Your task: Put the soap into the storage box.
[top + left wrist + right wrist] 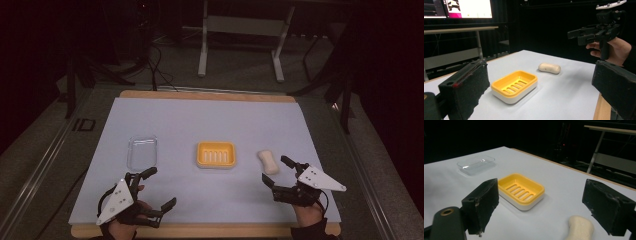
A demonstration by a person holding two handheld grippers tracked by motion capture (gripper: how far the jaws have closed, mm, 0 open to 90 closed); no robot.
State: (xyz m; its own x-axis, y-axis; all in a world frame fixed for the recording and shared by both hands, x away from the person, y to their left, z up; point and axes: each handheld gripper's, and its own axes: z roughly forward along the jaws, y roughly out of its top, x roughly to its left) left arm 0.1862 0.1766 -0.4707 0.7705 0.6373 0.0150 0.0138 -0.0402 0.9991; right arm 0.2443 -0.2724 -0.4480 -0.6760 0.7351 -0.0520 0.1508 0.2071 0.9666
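A yellow soap dish (216, 154) (514, 85) (521, 189) with a slotted tray and white base sits at the middle of the white mat. A cream bar of soap (267, 161) (549, 68) (579, 229) lies just right of it. A clear plastic lid (142, 152) (476, 163) rests left of the dish. My left gripper (159, 188) (541, 100) is held near the front left edge, jaws open and empty. My right gripper (278, 170) (576, 35) (544, 207) hovers right beside the soap, open, with nothing held.
The white mat (210, 120) covers a wooden tabletop (200, 231). A white table frame (240, 30) stands behind on the grey floor, with cables near it. A lit monitor (461, 8) shows in the left gripper view.
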